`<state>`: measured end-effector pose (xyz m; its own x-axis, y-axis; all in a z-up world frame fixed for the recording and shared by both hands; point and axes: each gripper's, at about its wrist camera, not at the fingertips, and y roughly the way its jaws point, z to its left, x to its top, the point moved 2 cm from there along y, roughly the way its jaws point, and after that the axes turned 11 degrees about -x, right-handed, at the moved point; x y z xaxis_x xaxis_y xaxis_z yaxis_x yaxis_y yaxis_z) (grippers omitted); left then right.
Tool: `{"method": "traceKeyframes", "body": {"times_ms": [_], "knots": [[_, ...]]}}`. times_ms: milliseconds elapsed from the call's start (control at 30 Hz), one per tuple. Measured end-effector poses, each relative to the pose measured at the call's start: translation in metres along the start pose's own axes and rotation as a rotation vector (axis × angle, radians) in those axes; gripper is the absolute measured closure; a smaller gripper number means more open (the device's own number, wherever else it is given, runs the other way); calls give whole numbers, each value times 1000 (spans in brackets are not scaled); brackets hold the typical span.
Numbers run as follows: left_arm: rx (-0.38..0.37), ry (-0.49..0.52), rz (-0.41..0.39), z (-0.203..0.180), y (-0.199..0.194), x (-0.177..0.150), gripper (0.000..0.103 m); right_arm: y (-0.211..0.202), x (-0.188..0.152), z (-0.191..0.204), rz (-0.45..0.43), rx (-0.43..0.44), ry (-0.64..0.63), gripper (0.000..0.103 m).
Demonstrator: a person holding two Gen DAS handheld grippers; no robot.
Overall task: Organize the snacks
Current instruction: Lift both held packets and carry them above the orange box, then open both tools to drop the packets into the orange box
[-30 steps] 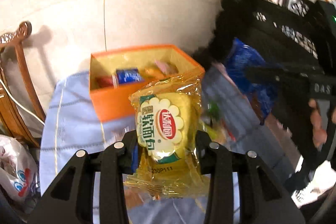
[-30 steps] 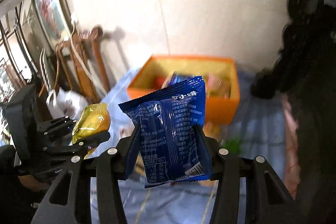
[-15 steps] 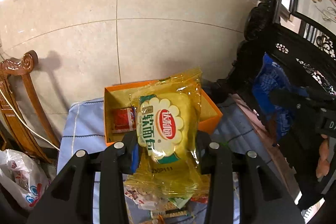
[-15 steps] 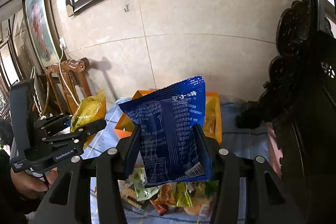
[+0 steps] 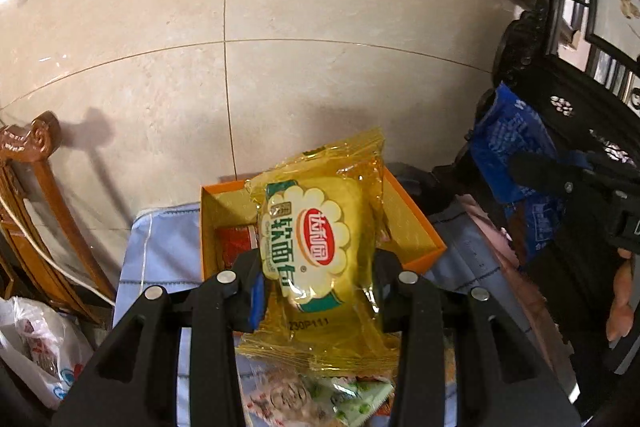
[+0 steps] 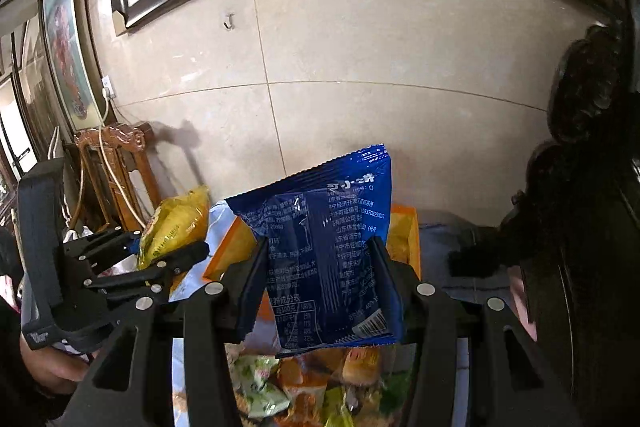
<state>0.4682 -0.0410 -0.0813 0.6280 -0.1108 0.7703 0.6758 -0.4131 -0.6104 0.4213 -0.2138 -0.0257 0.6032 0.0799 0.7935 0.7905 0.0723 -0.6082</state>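
Note:
My left gripper [image 5: 316, 267] is shut on a yellow soft-bread packet [image 5: 320, 247] and holds it up in front of the orange box [image 5: 416, 223]. My right gripper [image 6: 318, 263] is shut on a blue snack bag [image 6: 328, 239], held upright before the same orange box [image 6: 404, 227]. The left gripper [image 6: 160, 251] with its yellow packet [image 6: 172, 227] shows at the left of the right wrist view. The blue bag [image 5: 516, 167] shows at the right of the left wrist view. A red packet [image 5: 234, 247] lies in the box. Loose snacks [image 6: 304, 387] lie on the table below.
The table has a light blue cloth [image 5: 160, 251]. A wooden chair [image 5: 32, 195] and a white plastic bag [image 5: 36, 347] are at the left. Dark carved furniture [image 6: 580, 187] stands at the right. A tiled wall [image 5: 280, 47] is behind the box.
Both grippers have pulled back and risen from the orange box, each still holding its packet. The box now looks smaller and farther, and more wall shows.

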Motion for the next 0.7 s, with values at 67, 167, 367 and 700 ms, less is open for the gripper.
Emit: {"method": "traceKeyframes", "body": {"times_ms": [67, 167, 367, 700], "knots": [[31, 0, 3, 8, 20, 12, 50, 22, 14, 0, 10, 2, -5, 52], [53, -48, -12, 31, 48, 28, 4, 66, 30, -4, 51, -5, 1, 38], [54, -130, 84, 72, 86, 27, 4, 108, 22, -28, 115, -89, 44, 24], [15, -89, 112, 58, 50, -49, 4, 85, -72, -33, 207, -70, 63, 24]]}}
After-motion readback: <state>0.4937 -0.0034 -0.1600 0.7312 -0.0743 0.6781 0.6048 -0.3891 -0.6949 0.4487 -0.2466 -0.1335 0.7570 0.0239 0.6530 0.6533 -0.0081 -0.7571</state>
